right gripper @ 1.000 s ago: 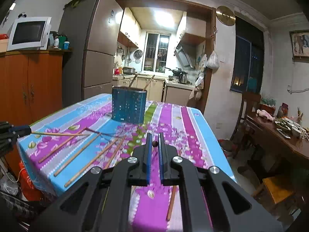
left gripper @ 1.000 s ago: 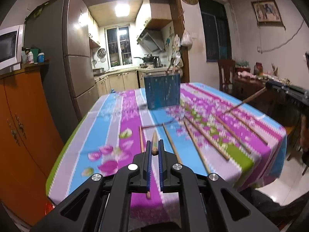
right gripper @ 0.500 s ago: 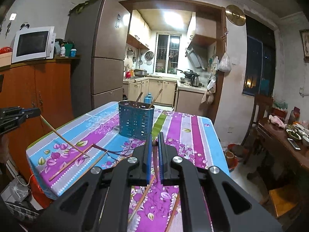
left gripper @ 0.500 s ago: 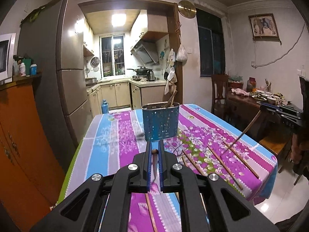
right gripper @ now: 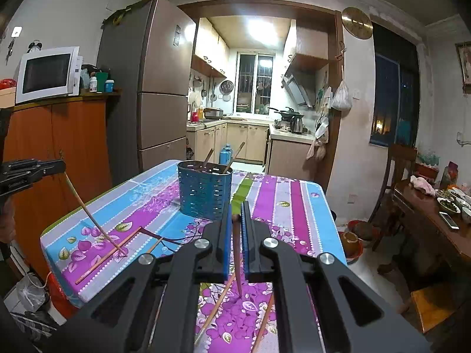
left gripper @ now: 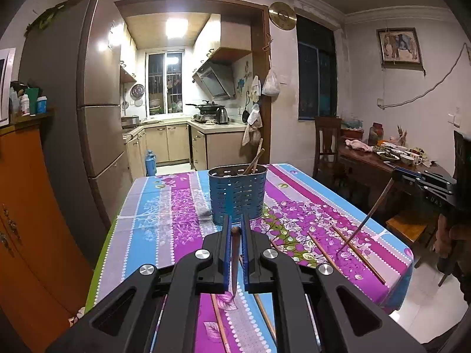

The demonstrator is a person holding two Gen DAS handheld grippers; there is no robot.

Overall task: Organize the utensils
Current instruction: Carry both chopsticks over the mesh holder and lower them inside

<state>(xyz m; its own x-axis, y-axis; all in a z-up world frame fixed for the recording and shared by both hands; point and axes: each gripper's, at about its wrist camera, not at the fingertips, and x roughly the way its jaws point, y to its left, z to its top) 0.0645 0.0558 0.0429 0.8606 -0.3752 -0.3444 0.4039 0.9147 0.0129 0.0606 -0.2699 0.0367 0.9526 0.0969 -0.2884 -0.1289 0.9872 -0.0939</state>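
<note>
I have one chopstick (left gripper: pixel 234 260) pinched in my left gripper (left gripper: pixel 234 235), another (right gripper: pixel 237 260) in my right gripper (right gripper: pixel 235 220). I'd lift both clear of the worktop (left gripper: pixel 176 206), then drop them tip-first into the blue holder (left gripper: pixel 237 194) ahead.

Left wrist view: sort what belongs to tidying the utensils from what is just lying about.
Job:
left gripper, shut on a brown wooden chopstick
blue perforated utensil holder
loose wooden chopsticks on the tablecloth

Lying about:
dishes of food on the side table
black kettle
</note>
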